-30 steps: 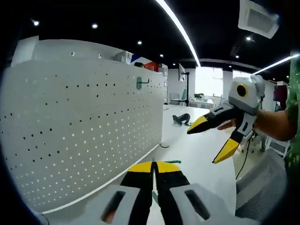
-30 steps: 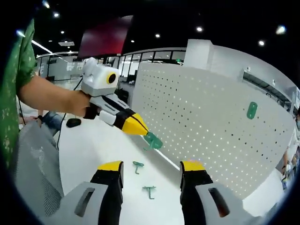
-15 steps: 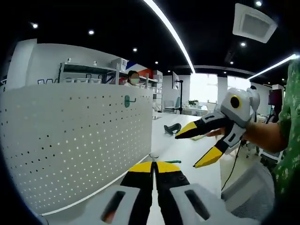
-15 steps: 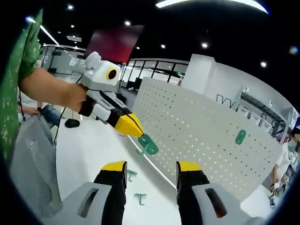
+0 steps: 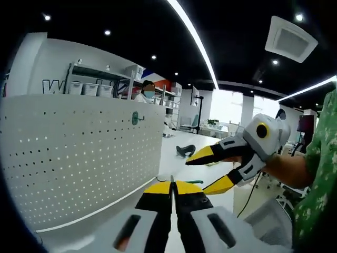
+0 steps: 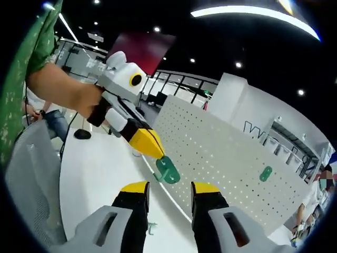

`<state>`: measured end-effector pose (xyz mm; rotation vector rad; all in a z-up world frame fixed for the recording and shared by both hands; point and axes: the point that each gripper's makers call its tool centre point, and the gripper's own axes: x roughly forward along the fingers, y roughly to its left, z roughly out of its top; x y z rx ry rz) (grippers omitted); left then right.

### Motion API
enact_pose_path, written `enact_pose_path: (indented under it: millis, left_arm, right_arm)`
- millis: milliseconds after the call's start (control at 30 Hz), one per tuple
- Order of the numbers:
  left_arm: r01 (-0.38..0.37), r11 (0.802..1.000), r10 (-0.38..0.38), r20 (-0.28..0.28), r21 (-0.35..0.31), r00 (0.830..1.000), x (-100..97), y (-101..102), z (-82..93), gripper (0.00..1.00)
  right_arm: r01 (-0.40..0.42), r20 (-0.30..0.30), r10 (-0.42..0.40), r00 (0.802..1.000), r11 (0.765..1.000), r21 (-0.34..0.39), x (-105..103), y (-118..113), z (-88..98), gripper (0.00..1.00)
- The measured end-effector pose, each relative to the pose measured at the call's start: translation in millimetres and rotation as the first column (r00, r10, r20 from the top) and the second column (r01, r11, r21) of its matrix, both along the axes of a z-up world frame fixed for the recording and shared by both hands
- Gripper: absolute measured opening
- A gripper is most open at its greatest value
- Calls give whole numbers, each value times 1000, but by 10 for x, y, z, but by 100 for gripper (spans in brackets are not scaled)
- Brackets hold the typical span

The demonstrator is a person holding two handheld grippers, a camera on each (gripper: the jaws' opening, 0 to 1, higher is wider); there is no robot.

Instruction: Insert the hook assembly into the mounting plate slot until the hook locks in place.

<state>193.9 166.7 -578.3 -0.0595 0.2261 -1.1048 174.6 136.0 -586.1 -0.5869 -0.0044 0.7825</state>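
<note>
Here, in the left gripper view, the left gripper (image 5: 171, 188) has jaws pressed together, its green hook mostly hidden; one hook (image 5: 135, 118) hangs on the pegboard (image 5: 79, 158). In the right gripper view, the right gripper (image 6: 167, 185) is spread empty; the held hook (image 6: 167, 171) hangs clear of the pegboard edge

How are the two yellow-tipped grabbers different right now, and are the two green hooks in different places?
The left gripper is shut on a green hook, held out in the air; the right gripper is open with nothing between its jaws. That held hook is off the white pegboard, while the other green hook is already mounted high on it. Both grippers have black jaws with yellow tips.
</note>
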Motion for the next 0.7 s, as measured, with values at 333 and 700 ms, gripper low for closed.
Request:
enact_pose_path:
  millis: [333, 700]
  left_arm:
    - [17, 1000, -18, -51, -17, 999, -88, -137, 59, 1]
    - [47, 999, -49, -89, -27, 995, -139, -290, 103, 1]
  right_arm:
    - [-6, 67, 9, 998, 999, -43, -35, -11, 55, 20]
    - [30, 168, -4, 986, 988, -152, -78, -115, 90, 11]
